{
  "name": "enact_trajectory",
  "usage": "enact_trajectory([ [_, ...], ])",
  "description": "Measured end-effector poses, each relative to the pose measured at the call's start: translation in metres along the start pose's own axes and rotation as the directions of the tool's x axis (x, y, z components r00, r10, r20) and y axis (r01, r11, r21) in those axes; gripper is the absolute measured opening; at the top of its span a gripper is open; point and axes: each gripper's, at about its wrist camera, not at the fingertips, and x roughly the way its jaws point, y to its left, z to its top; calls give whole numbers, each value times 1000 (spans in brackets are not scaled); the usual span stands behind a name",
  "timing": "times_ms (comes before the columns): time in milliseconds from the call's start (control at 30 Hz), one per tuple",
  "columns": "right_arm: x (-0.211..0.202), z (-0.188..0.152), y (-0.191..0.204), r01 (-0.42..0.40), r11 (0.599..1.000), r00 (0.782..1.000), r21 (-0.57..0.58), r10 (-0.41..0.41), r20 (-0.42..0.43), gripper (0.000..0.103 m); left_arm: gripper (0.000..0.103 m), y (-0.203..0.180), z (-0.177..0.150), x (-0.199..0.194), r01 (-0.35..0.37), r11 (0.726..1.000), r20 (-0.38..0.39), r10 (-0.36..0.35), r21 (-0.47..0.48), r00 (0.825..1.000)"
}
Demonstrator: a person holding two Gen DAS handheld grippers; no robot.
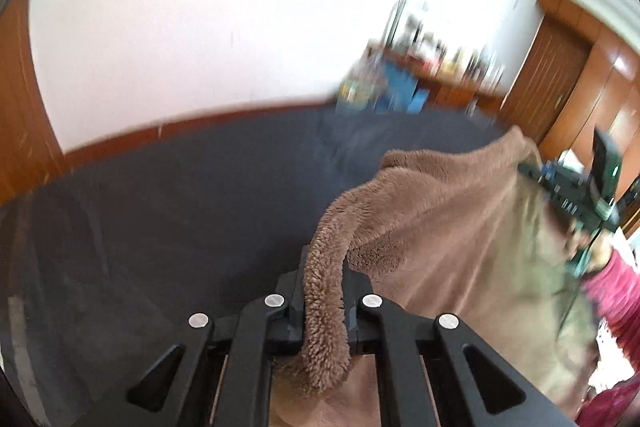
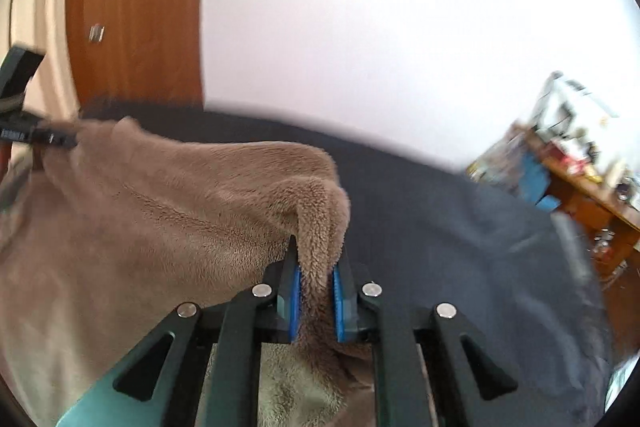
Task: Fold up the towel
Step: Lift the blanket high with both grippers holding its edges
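Each wrist camera sits close behind its own fingers, angled downward across the dark table (image 1: 160, 207). Both views share the towel (image 1: 460, 211), table and white wall (image 2: 400, 27).

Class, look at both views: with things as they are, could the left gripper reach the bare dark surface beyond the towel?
Probably not freely: the left gripper is shut on the towel, as is the right gripper, so the dark surface lies open, but the cloth would drag along.

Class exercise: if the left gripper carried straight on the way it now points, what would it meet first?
Probably the dark cloth surface ahead; the left gripper is shut on the brown towel, which would travel with it. Depth is uncertain.
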Motion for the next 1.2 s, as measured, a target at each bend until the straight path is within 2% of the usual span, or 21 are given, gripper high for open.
enact_trajectory([
  [67, -45, 7, 9, 79, 997, 990, -3, -78, 121, 14, 9, -22, 0, -45, 20, 1000, 119, -21, 15, 993],
  [133, -93, 11, 19, 156, 988, 957, 13, -154, 246, 14, 9, -47, -4, -91, 32, 999, 233, -41, 42, 972],
  [167, -117, 12, 25, 189, 981, 933, 30, -189, 307, 14, 9, -57, -8, -111, 41, 998, 282, -54, 50, 958],
  [233, -165, 13, 35, 246, 966, 872, 75, -254, 419, 14, 9, -79, -18, -155, 77, 995, 386, -94, 59, 918],
  [300, -209, 19, 52, 296, 947, 792, 127, -317, 522, 14, 9, -102, -27, -200, 113, 991, 485, -134, 72, 865],
  [400, -272, 33, 83, 357, 909, 632, 214, -404, 662, 14, 9, -144, -51, -265, 142, 980, 621, -197, 138, 758],
  [433, -295, 38, 91, 356, 901, 577, 248, -420, 700, 14, 9, -157, -60, -289, 169, 972, 666, -234, 161, 708],
  [500, -338, 47, 103, 333, 894, 486, 299, -434, 759, 14, 9, -172, -76, -325, 201, 961, 731, -276, 191, 624],
  [567, -385, 53, 121, 333, 886, 373, 324, -439, 817, 14, 9, -185, -93, -362, 220, 949, 788, -310, 225, 532],
  [600, -406, 55, 135, 353, 877, 314, 327, -440, 841, 14, 9, -188, -101, -377, 225, 947, 810, -313, 228, 497],
  [633, -423, 57, 149, 371, 869, 266, 327, -437, 859, 14, 9, -192, -108, -392, 231, 946, 829, -314, 230, 462],
  [700, -453, 60, 173, 399, 859, 186, 322, -420, 888, 14, 9, -192, -118, -413, 252, 943, 854, -308, 217, 419],
  [833, -498, 62, 218, 452, 842, 80, 296, -368, 926, 15, 9, -192, -147, -451, 285, 947, 924, -237, 151, 300],
  [867, -505, 62, 227, 469, 834, 61, 290, -358, 932, 16, 9, -196, -156, -458, 264, 954, 943, -209, 139, 260],
  [900, -510, 61, 240, 488, 824, 38, 287, -349, 936, 16, 9, -200, -166, -465, 243, 962, 959, -181, 126, 219],
  [967, -516, 59, 261, 529, 795, -6, 295, -344, 939, 16, 9, -214, -194, -481, 157, 985, 989, -91, 73, 112],
  [1000, -520, 57, 266, 539, 785, -28, 305, -345, 938, 16, 9, -227, -201, -478, 106, 993, 996, -55, 48, 65],
  [1033, -525, 55, 272, 547, 775, -49, 315, -346, 937, 16, 9, -237, -214, -484, 57, 998, 1000, -27, 27, 8],
  [1067, -529, 53, 276, 553, 766, -69, 328, -350, 934, 16, 9, -244, -220, -486, 44, 999, 999, -28, 29, -18],
  [1133, -534, 55, 276, 554, 751, -88, 359, -375, 923, 16, 9, -252, -216, -485, 60, 996, 998, -67, 66, 7],
  [1200, -538, 59, 275, 556, 738, -99, 382, -398, 912, 16, 9, -258, -199, -479, 58, 994, 994, -92, 89, 61],
])
